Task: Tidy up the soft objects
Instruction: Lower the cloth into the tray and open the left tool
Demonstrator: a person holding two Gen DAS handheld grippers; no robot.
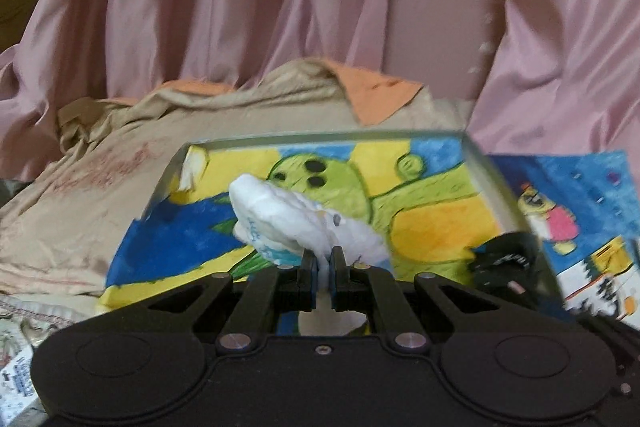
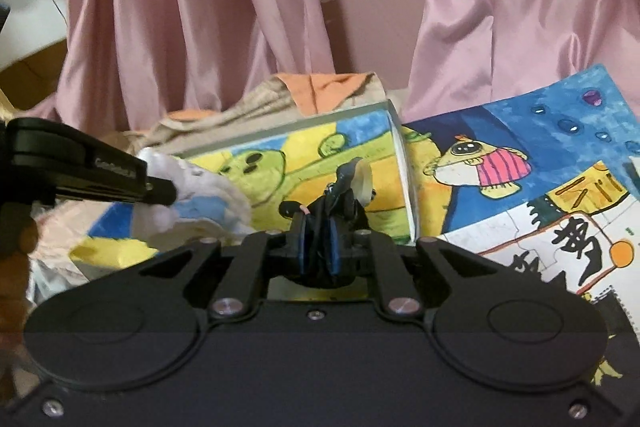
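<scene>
White and puffy, the soft packet [image 1: 288, 223] is pinched at its near end by the left gripper [image 1: 323, 259], jaws clenched on it. Its long axis runs from the fingertips up and leftward, over the painted floor of the metal tray [image 1: 320, 138]. The tray's raised rims stand at the left, far and right sides; beige cloth [image 1: 120, 167] lies past the left rim, and pink curtain [image 1: 240, 7] hangs behind.

From the right wrist, the right gripper [image 2: 318, 239] clasps a dark crumpled item [image 2: 340, 195], which stands up between its blue pads, over the tray's right part. The left gripper enters from the left with the packet at its tip. A loose painting [image 2: 520, 167] lies just beyond the tray's right wall.
</scene>
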